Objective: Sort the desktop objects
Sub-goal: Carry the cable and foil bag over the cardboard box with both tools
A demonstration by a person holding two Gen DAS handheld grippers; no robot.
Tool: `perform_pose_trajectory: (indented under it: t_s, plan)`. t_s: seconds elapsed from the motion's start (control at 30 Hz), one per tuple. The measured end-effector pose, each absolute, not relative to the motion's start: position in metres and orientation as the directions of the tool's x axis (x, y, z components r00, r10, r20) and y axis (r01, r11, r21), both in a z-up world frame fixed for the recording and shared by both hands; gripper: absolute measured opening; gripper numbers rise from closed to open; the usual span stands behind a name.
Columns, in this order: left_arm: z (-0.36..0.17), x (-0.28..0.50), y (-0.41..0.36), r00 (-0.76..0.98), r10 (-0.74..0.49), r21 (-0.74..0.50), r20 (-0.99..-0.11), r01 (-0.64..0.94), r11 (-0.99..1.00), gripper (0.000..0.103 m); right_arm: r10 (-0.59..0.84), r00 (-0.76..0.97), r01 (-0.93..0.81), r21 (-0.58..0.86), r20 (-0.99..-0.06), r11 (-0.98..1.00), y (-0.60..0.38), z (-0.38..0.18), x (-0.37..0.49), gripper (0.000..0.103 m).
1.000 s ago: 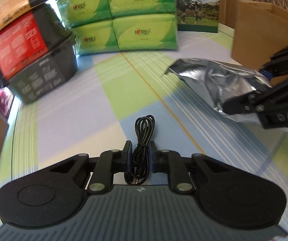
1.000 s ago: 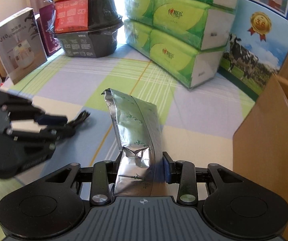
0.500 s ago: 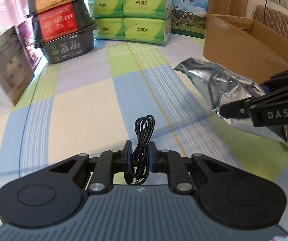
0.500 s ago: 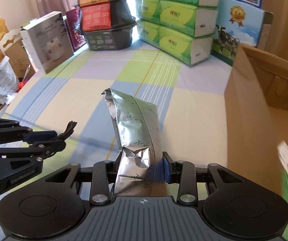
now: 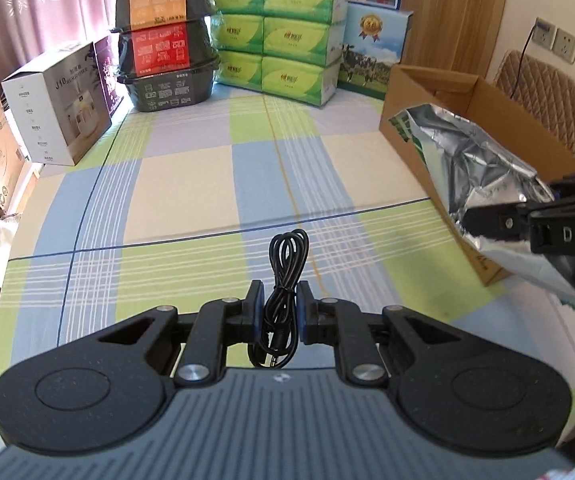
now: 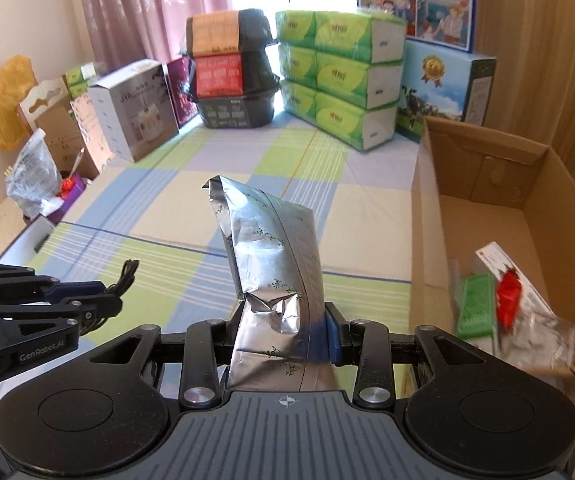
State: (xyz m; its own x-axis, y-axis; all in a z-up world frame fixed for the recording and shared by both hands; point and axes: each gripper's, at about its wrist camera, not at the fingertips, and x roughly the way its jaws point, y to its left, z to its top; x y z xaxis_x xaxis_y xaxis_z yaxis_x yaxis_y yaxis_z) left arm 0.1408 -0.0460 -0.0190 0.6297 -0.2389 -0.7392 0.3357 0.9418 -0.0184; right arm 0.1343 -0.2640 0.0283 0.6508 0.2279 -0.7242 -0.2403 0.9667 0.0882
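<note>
The fingers of the left gripper are pressed in on a coiled black audio cable, which they pinch at its middle. The loop of the cable stands out past the fingertips, and its plug end hangs back toward the gripper body. This gripper is held in the air above the checked tablecloth, over a green square. In the right wrist view the same gripper shows at the left edge, with the cable loop pointing forward from it.

The fingers of the right gripper are closed on a silver foil pouch, which they grip near its lower end. The pouch stands up and leans forward, crumpled where it is pinched, with small green print on it. It is also off the table, just beside the left wall of the open cardboard box. From the left wrist view, the pouch appears in front of the near corner of the box, held by the right gripper.

Inside the box lie a green packet and a white packet with a red picture; both are blurred. At the far end of the table stand green tissue packs, stacked black bowls with orange and red labels, and a white carton box.
</note>
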Motion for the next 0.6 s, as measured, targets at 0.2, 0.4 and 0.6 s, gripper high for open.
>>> perform_pose_trajectory:
  t_s: [0.2, 0.4, 0.6]
  plan:
    - [0.000, 0.110, -0.057, 0.649, -0.247, -0.025, -0.719, 0.331, 0.943, 0.013, 0.223, 0.687, -0.250, 0.064, -0.691, 0.966, -0.268, 0.049, 0.098, 0.034]
    - [0.008, 0.084, -0.069, 0.648, -0.263, -0.042, -0.715, 0.335, 0.941, 0.013, 0.221, 0.712, -0.233, 0.072, -0.666, 0.970, -0.280, 0.061, 0.068, 0.034]
    - [0.009, 0.064, -0.078, 0.648, -0.280, -0.079, -0.709, 0.322, 0.944, 0.013, 0.205, 0.740, -0.223, 0.054, -0.641, 0.973, -0.291, 0.070, 0.040, 0.034]
